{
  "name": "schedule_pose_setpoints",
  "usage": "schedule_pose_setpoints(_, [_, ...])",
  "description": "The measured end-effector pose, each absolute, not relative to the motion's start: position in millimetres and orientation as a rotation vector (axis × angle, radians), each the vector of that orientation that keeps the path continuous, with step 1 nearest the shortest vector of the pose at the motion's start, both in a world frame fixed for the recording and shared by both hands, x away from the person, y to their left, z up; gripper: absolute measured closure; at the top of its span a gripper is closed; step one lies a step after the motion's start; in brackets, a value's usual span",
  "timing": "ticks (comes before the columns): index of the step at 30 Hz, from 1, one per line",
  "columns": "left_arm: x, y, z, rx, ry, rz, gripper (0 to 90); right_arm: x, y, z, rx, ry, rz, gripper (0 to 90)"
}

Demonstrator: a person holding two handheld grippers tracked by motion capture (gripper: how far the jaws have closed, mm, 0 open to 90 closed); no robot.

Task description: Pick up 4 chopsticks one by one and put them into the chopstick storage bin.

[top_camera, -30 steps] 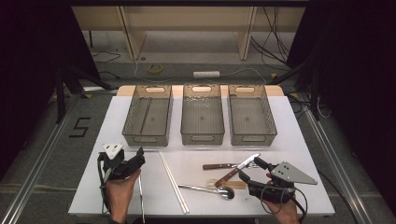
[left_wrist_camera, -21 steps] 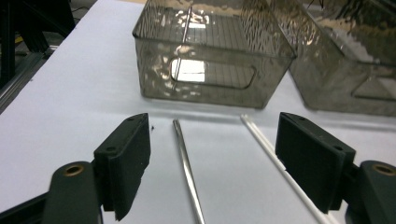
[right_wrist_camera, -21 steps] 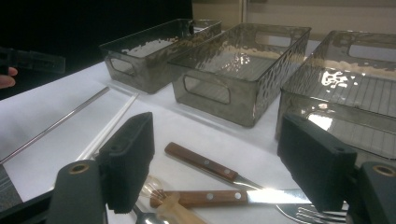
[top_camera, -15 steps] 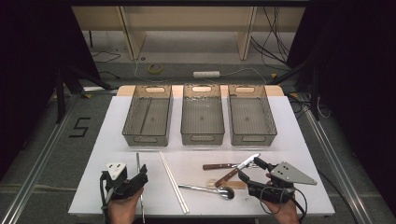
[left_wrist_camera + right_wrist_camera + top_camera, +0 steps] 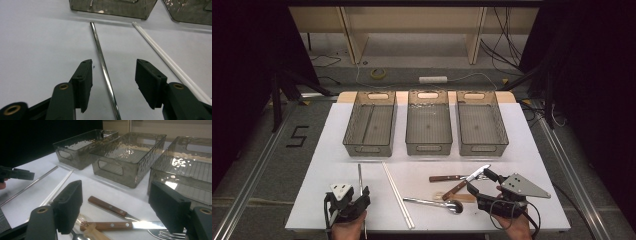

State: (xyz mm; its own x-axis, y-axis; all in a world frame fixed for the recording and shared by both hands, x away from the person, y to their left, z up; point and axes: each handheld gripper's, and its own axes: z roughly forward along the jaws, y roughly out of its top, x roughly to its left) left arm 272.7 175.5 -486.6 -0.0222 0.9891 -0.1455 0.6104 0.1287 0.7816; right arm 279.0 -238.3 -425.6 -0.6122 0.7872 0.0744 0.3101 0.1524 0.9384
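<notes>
My left gripper (image 5: 112,82) straddles the metal rod (image 5: 102,65), bare table (image 5: 337,150) on both sides of it; jaws have just been closing, pads not yet on it. White chopsticks (image 5: 398,195) lie just to its right, tight lane btwn. Three bins (image 5: 428,127) wall off the far edge. Right gripper (image 5: 117,207) hovers wide over a clutter of knives (image 5: 110,208), fork, spoon; table's right margin is bare.

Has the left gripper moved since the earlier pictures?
Yes. The left gripper has drawn toward the table's near edge, farther from the left bin, jaws closing around the metal rod.
</notes>
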Motion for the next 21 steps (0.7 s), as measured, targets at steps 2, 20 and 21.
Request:
schedule_pose_setpoints(2, [269,173,-488,1.564,1.720,0.696,50.1,279,-238,-426,1.043,1.999,1.461,28.4])
schedule_pose_setpoints(20, [259,164,-501,1.594,1.747,0.711,65.3,278,-238,-425,1.043,2.001,1.459,28.4])
schedule_pose_setpoints(21, [259,165,-502,1.601,1.748,0.708,66.1,278,-238,-425,1.041,2.001,1.459,28.4])
